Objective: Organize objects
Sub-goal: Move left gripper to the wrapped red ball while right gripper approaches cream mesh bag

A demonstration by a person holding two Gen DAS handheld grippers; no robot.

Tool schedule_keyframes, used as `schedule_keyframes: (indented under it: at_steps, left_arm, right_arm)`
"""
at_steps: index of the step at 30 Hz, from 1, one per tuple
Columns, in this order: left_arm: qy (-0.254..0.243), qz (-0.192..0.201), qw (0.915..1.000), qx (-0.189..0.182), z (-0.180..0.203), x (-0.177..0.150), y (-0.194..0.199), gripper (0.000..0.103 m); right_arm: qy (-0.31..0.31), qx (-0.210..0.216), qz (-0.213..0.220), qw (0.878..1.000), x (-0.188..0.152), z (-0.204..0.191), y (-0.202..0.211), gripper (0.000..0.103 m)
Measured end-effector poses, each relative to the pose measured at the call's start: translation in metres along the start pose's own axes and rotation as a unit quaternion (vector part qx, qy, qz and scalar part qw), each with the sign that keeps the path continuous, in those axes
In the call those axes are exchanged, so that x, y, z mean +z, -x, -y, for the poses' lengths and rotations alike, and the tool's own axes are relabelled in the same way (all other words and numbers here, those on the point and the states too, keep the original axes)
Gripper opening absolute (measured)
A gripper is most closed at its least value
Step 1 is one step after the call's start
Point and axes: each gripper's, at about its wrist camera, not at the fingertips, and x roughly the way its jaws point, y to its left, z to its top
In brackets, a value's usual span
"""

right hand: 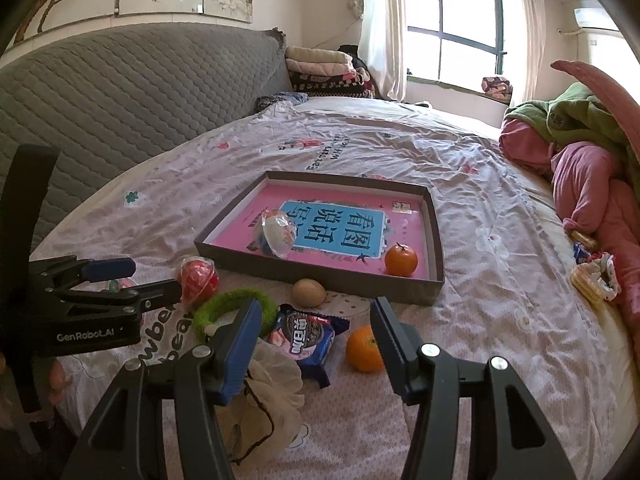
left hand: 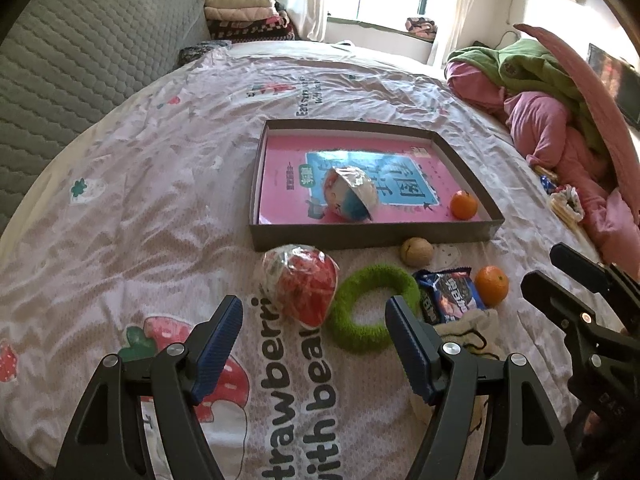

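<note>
Bedroom scene from two gripper cameras, both looking across a bed (left hand: 132, 184) covered by a pale strawberry-print sheet. At twelve o'clock from both grippers lies a shallow brown tray (left hand: 362, 236) holding a pink and blue book (left hand: 280, 184). On the book rests a blue foil-wrapped egg toy (left hand: 351, 194), and an orange (left hand: 464, 205) sits in the tray's corner at about two o'clock from that toy.

Loose items lie on the sheet in front of the tray. A walnut (left hand: 417, 251) rests just beside the tray's near wall. A red foil-wrapped egg toy (left hand: 299, 285) touches a fuzzy green ring (left hand: 374, 307) at its three o'clock side. Beyond the ring come a blue cookie packet (right hand: 306, 336) and a second orange (right hand: 363, 349). A cream mesh pouch (right hand: 264, 396) lies at six o'clock from the packet.

Left gripper (left hand: 314, 340) hovers with fingers spread wide and empty, framing the red egg toy and the ring. Right gripper (right hand: 314, 342) is likewise spread apart and empty, with the packet and second orange between its fingers. Pink and green clothes (left hand: 560, 120) pile up at two o'clock.
</note>
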Motion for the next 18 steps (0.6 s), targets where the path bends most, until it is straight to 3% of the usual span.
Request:
schedule_keyframes:
  at_steps: [18]
  left_arm:
    - [-0.007,0.001,1.0000,-0.003,0.000,-0.025,0.019,0.075]
  right_arm:
    - [-0.001,0.000,-0.001,1.000,-0.010,-0.008,0.017,0.056]
